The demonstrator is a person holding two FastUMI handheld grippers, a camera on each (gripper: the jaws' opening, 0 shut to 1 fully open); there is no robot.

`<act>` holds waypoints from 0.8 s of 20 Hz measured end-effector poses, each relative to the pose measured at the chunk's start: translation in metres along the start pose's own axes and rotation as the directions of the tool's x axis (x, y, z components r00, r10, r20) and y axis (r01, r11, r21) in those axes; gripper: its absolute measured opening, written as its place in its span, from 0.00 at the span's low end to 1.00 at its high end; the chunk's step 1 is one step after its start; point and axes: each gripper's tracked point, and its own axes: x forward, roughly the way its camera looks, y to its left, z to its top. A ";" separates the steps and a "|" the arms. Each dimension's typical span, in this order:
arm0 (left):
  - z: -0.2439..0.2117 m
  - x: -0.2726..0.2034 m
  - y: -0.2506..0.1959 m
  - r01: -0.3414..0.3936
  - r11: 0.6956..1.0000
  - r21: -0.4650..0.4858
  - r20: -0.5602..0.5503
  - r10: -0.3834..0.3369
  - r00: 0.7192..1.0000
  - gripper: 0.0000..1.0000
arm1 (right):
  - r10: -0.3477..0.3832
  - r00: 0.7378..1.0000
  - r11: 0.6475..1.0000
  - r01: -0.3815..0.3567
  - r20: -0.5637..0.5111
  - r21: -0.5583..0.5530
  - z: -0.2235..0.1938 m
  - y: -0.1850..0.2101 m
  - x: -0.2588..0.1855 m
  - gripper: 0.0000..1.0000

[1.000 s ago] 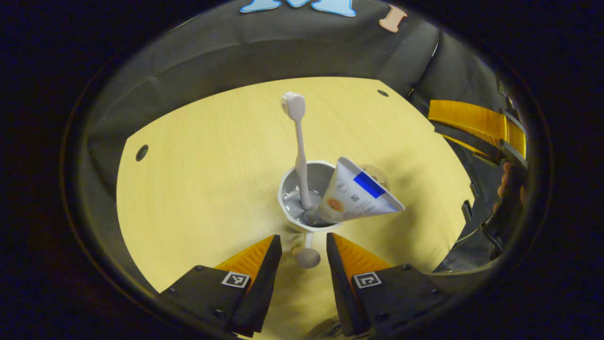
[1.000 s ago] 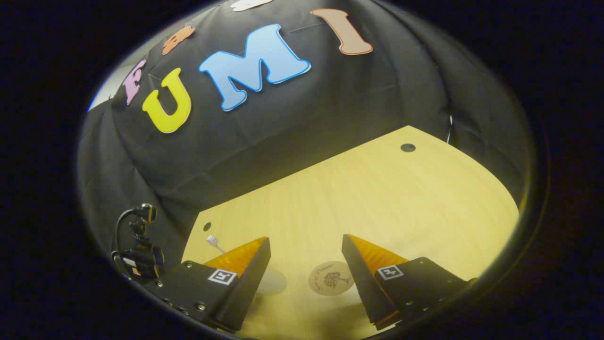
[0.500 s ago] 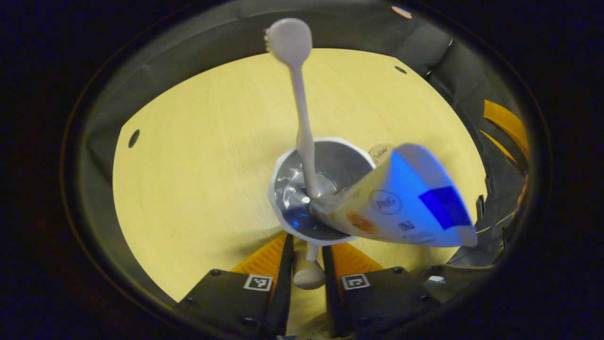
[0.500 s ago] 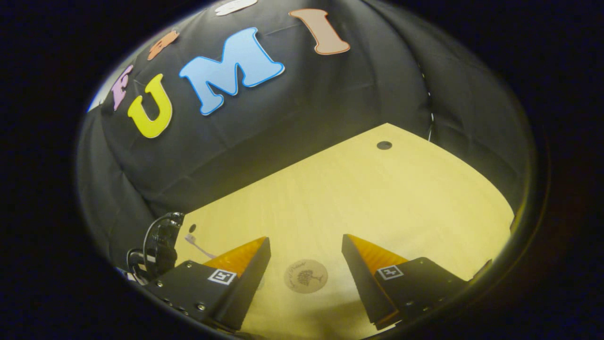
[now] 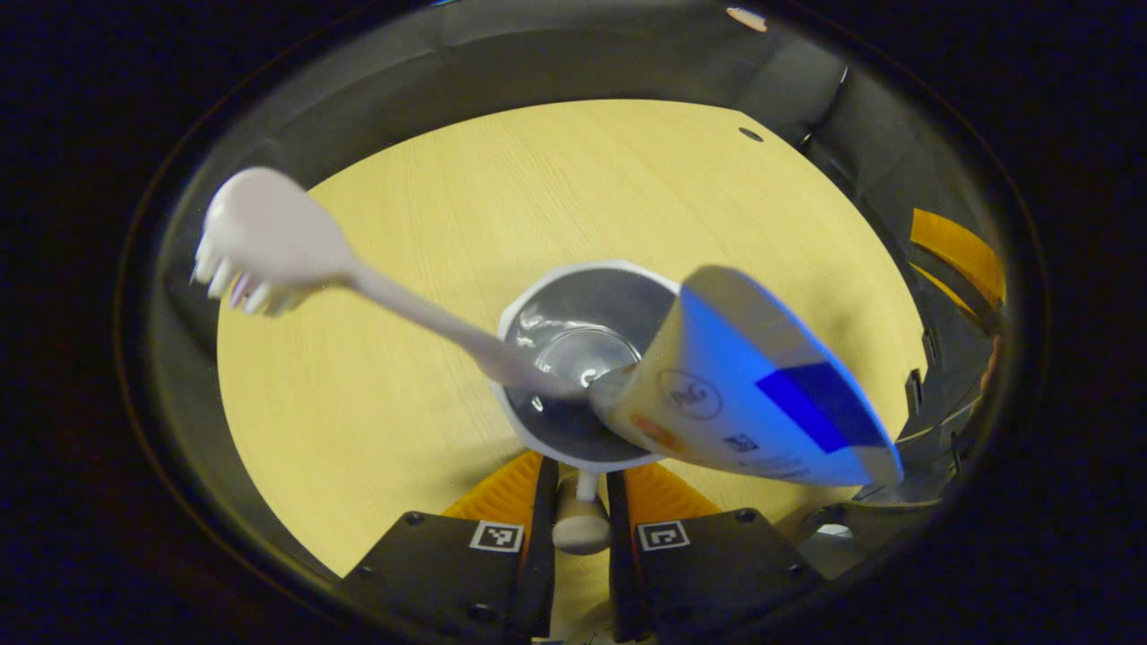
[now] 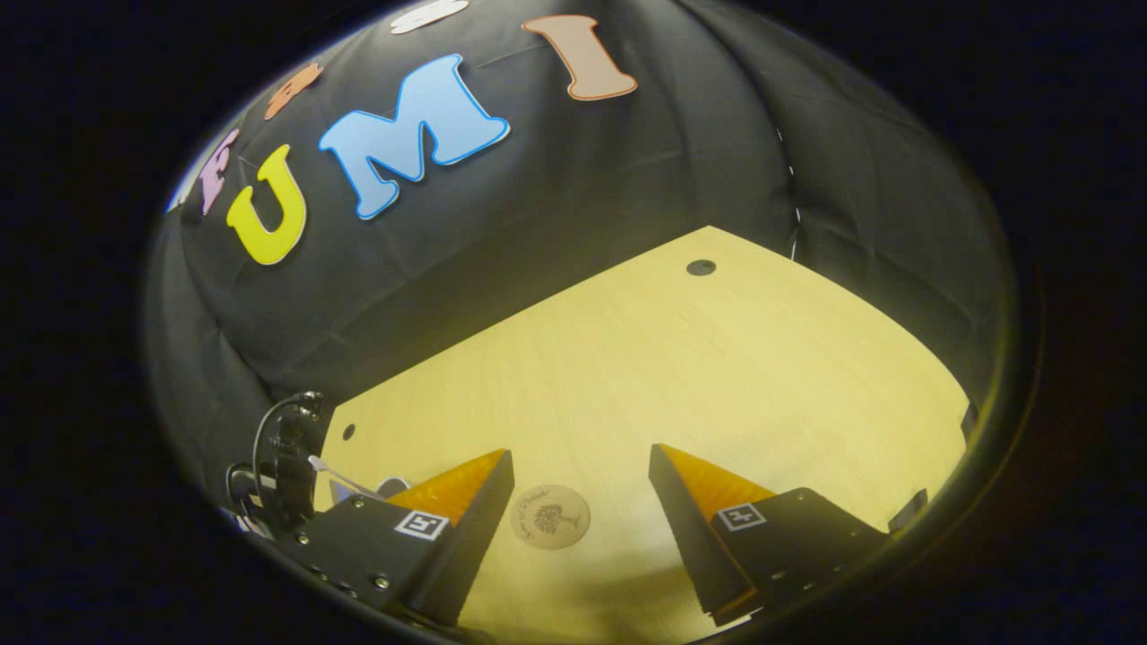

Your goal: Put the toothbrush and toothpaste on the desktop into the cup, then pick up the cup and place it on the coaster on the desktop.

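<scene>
In the left gripper view, the left gripper point(image 5: 581, 502) occupies the bottom centre of the frame with its jaws drawn close together on the cup's handle point(image 5: 581, 524), a short stem with a rounded knob that sits between the two fingers. The cup point(image 5: 573, 309) lies directly beyond the fingers at frame centre, its white rim and grey interior facing the camera. The toothbrush point(image 5: 358, 282) stands in the cup with its handle running from the cup floor toward the upper left of the frame, where the bristle head appears large and near the lens. The toothpaste point(image 5: 762, 394) tube also rests in the cup, its flat crimped end fanning out toward the lower right of the frame. The counter point(image 5: 430, 197) fills the background behind the cup. In the right gripper view, the right gripper point(image 6: 582, 484) appears at the bottom of the frame with its jaws spread wide and nothing between them. The coaster point(image 6: 550, 517), a round disc with a tree motif, lies flat on the counter between the two fingers, nearer the left one.
</scene>
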 end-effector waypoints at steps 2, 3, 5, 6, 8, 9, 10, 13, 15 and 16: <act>0.005 -0.006 -0.004 -0.007 1.000 0.024 0.012 0.007 1.000 0.32 | 0.001 1.000 1.000 -0.001 -0.001 0.000 -0.001 -0.002 0.000 0.93; 0.008 -0.009 -0.008 -0.004 0.999 0.032 0.019 0.004 1.000 0.32 | 0.002 1.000 1.000 -0.002 -0.002 0.001 0.001 -0.002 0.000 0.93; 0.014 -0.014 -0.021 0.005 0.999 0.052 0.025 -0.006 1.000 0.32 | 0.003 1.000 1.000 -0.003 -0.001 0.003 0.001 -0.004 0.000 0.93; 0.017 -0.015 -0.026 0.007 0.998 0.063 0.028 -0.009 1.000 0.32 | 0.002 1.000 1.000 -0.002 -0.001 0.002 0.001 -0.005 -0.001 0.93; 0.022 -0.012 -0.041 0.020 0.996 0.084 0.027 -0.023 0.999 0.32 | -0.003 1.000 1.000 0.003 0.001 0.004 0.002 -0.011 -0.004 0.93; 0.023 -0.010 -0.050 0.029 0.995 0.094 0.024 -0.031 0.999 0.32 | -0.006 1.000 1.000 0.006 0.003 0.006 0.003 -0.014 -0.006 0.93; 0.025 -0.008 -0.058 0.038 0.994 0.104 0.021 -0.041 0.999 0.32 | -0.012 1.000 1.000 0.012 0.006 0.010 0.004 -0.019 -0.008 0.93; 0.030 0.002 -0.077 0.061 0.989 0.135 0.014 -0.064 0.998 0.32 | -0.038 0.999 0.999 0.037 0.016 0.025 0.009 -0.037 -0.014 0.93; 0.035 0.008 -0.089 0.067 0.986 0.153 0.008 -0.069 0.998 0.32 | -0.056 0.998 0.998 0.055 0.021 0.040 0.011 -0.050 -0.019 0.92; 0.036 0.009 -0.096 0.067 0.984 0.162 0.004 -0.069 0.998 0.32 | -0.065 0.998 0.997 0.064 0.022 0.046 0.011 -0.056 -0.021 0.92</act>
